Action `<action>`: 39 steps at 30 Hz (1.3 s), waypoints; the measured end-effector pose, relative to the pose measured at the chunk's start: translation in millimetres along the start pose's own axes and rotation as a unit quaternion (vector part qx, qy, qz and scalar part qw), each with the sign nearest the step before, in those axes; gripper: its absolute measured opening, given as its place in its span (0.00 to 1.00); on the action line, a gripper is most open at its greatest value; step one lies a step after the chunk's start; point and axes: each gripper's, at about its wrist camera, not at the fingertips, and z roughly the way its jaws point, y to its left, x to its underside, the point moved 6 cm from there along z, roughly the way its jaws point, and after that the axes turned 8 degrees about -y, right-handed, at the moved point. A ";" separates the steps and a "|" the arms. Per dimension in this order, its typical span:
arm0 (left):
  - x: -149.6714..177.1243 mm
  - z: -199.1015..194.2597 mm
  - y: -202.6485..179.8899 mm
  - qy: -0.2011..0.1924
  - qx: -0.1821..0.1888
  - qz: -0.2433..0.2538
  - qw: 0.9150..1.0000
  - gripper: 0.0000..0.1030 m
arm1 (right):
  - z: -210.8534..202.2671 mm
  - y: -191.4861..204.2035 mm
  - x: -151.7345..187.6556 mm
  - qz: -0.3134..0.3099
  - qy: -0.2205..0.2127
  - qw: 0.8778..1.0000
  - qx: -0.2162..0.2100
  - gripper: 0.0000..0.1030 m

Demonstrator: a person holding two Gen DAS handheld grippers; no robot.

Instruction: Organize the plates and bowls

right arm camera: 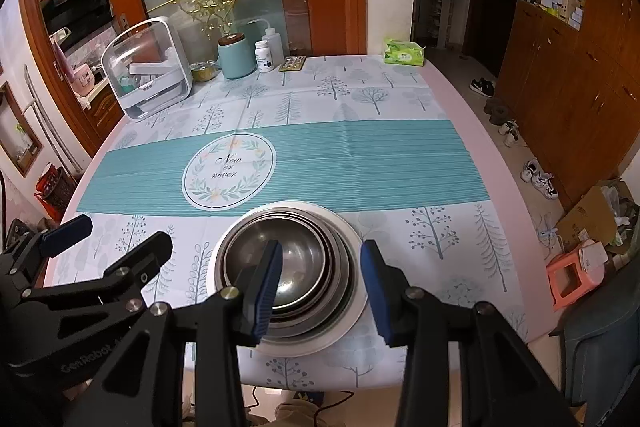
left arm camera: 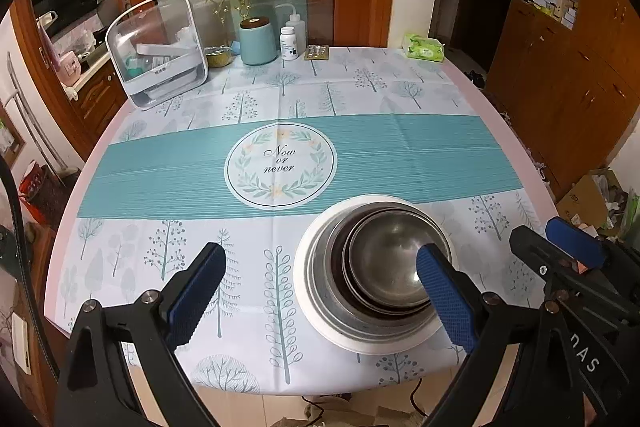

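Steel bowls (left arm camera: 384, 259), nested one inside another, sit on a white plate (left arm camera: 308, 291) near the front edge of the table (left arm camera: 472, 75); exact bowl count cannot be told. Tablecloth (left arm camera: 360, 155): teal band, tree print, "Now or never" medallion.

Left gripper (left arm camera: 320, 291): fingers spread wide, holding nothing; its right pad (left arm camera: 444, 299) overlaps the bowl stack in view, contact cannot be told. Right gripper (right arm camera: 320, 287): fingers spread, empty, framing the right side of the stack; left pad (right arm camera: 268, 287) lies over the bowls, right pad (right arm camera: 376, 287) beside the plate rim.

Far edge of table: clear dish-rack box (left arm camera: 156, 51), teal canister (left arm camera: 258, 41), white pill bottle (left arm camera: 289, 43), green tissue pack (left arm camera: 424, 47).
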 end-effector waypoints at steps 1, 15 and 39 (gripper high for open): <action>0.1 -0.1 -0.2 0.000 0.000 -0.001 1.000 0.93 | -0.4 0.6 -0.1 -0.001 -0.002 1.000 0.002 0.40; 0.6 4.2 4.5 0.006 0.008 -0.001 1.000 0.93 | -1.9 6.0 2.0 -0.007 0.000 1.000 0.011 0.40; 9.1 11.0 9.5 0.017 0.008 -0.004 1.000 0.93 | 7.5 8.9 10.2 -0.004 0.015 1.000 0.012 0.40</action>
